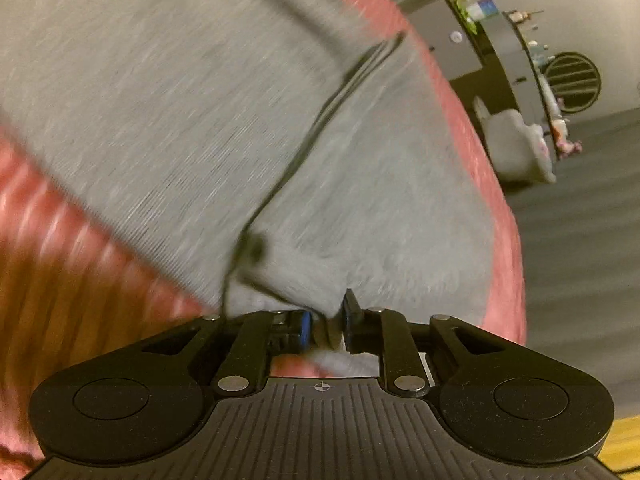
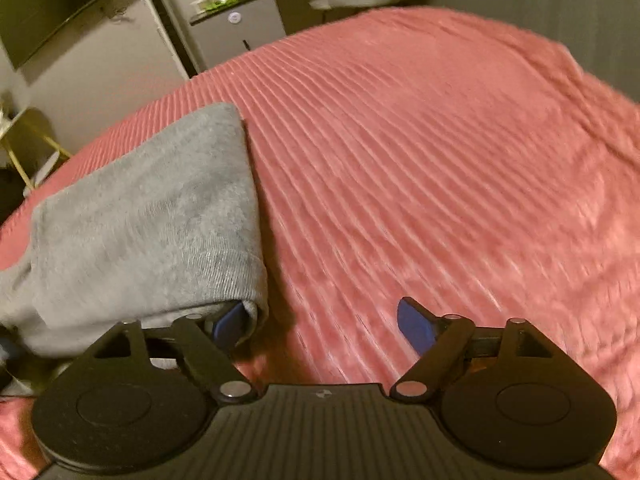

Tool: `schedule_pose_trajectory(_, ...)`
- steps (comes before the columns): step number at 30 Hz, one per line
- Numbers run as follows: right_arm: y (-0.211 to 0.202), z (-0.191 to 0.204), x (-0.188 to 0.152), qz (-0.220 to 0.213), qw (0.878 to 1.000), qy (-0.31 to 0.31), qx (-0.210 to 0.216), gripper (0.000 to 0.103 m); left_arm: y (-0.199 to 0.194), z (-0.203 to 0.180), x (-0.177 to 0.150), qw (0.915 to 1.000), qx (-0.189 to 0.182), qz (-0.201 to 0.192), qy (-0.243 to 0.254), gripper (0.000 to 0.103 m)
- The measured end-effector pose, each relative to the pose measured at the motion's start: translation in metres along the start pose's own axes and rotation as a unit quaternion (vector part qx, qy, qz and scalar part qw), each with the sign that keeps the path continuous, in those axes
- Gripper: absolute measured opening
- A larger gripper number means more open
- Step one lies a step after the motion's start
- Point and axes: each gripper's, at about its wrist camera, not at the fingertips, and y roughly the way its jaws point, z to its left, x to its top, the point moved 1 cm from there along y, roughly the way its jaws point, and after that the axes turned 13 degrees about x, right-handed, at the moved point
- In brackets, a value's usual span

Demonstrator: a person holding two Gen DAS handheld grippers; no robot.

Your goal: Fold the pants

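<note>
Closest in, on the left wrist view: left gripper [image 1: 325, 326] with jaws pinched narrow on a bunched edge of the soft grey knit pants [image 1: 168, 120]. Thin dark drawstring [image 1: 304, 148] running up across the grey cloth from just beside the jaws — knotted a little above them. Pants spread over the pink ribbed bedspread [image 1: 60, 272], filling most of that view; blurred by motion.

On the right wrist view: right gripper [image 2: 320, 326] with jaws spread wide, nothing held between them. Blue pads [image 2: 414, 326] showing — the left-hand one tucked against a folded end of the pants [image 2: 144, 216], the other over bare bedspread [image 2: 420, 152]. Folded grey cloth lying on the bed at the left of that view, its far corner squared off.

Farther off, beyond the bed edge: grey cabinet [image 2: 240, 28] with small bottles on top, a pale upholstered chair [image 1: 516, 148], a round dark slatted wall ornament [image 1: 574, 82].
</note>
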Motion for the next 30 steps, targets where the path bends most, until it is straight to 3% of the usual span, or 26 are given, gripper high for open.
schedule_pose_trajectory(2, -0.010, -0.017, 0.002, 0.003, 0.999, 0.032, -0.004, 0.083, -0.007, 0.010, -0.003, 0.9995, -0.014, 0.003, -0.028, 0.021)
schedule_pose_trajectory(4, -0.023, -0.030, 0.007, -0.016, 0.997, 0.066, 0.022, 0.083, -0.021, 0.006, -0.005, 0.9998, -0.007, -0.019, -0.004, 0.024)
schedule_pose_trajectory(7, -0.031, -0.028, 0.013, -0.035, 0.986, 0.109, 0.119, 0.082, -0.047, -0.011, -0.011, 0.9925, 0.029, -0.096, 0.069, 0.029)
schedule_pose_trajectory(10, -0.017, -0.009, 0.016, -0.028, 0.962, 0.140, 0.234, 0.072, -0.066, -0.014, -0.014, 0.9860, 0.051, -0.133, 0.086, 0.035)
schedule_pose_trajectory(11, -0.007, -0.002, 0.017, -0.021, 0.953, 0.148, 0.262, 0.068, -0.071, -0.012, -0.013, 0.9839, 0.073, -0.141, 0.082, 0.046)
schedule_pose_trajectory(13, 0.017, 0.007, 0.017, -0.008, 0.942, 0.157, 0.296, 0.058, -0.081, -0.005, -0.012, 0.9669, 0.160, -0.181, 0.082, 0.048)
schedule_pose_trajectory(15, 0.044, 0.005, 0.011, 0.018, 0.945, 0.176, 0.275, 0.054, -0.088, 0.000, -0.007, 0.9514, 0.211, -0.205, 0.092, 0.048)
schedule_pose_trajectory(17, 0.064, -0.002, 0.004, 0.030, 0.950, 0.186, 0.250, 0.036, -0.095, 0.002, 0.002, 0.9545, 0.194, -0.208, 0.091, 0.052)
schedule_pose_trajectory(18, 0.064, -0.006, 0.003, 0.024, 0.944, 0.201, 0.260, 0.036, -0.096, 0.000, 0.006, 0.9579, 0.177, -0.205, 0.095, 0.062)
schedule_pose_trajectory(20, 0.061, -0.008, 0.001, 0.020, 0.939, 0.211, 0.271, 0.036, -0.086, -0.012, 0.015, 0.9672, 0.141, -0.183, 0.106, 0.071)
schedule_pose_trajectory(22, 0.059, -0.012, 0.000, 0.017, 0.938, 0.212, 0.275, 0.037, -0.067, -0.023, 0.030, 0.9762, 0.111, -0.151, 0.109, 0.071)
schedule_pose_trajectory(25, 0.056, -0.016, -0.007, 0.013, 0.937, 0.213, 0.277, 0.039, -0.031, -0.038, 0.048, 0.9796, 0.117, -0.106, 0.124, 0.072)
schedule_pose_trajectory(28, 0.050, -0.015, -0.011, 0.008, 0.936, 0.212, 0.281, 0.042, -0.009, -0.049, 0.058, 0.9801, 0.105, -0.086, 0.145, 0.076)
schedule_pose_trajectory(29, 0.049, -0.016, -0.012, 0.005, 0.934, 0.214, 0.286, 0.046, -0.007, -0.051, 0.061, 0.9798, 0.099, -0.088, 0.150, 0.074)
schedule_pose_trajectory(30, 0.056, -0.012, -0.009, 0.003, 0.932, 0.213, 0.293, 0.053, -0.006, -0.054, 0.064, 0.9799, 0.092, -0.089, 0.153, 0.060)
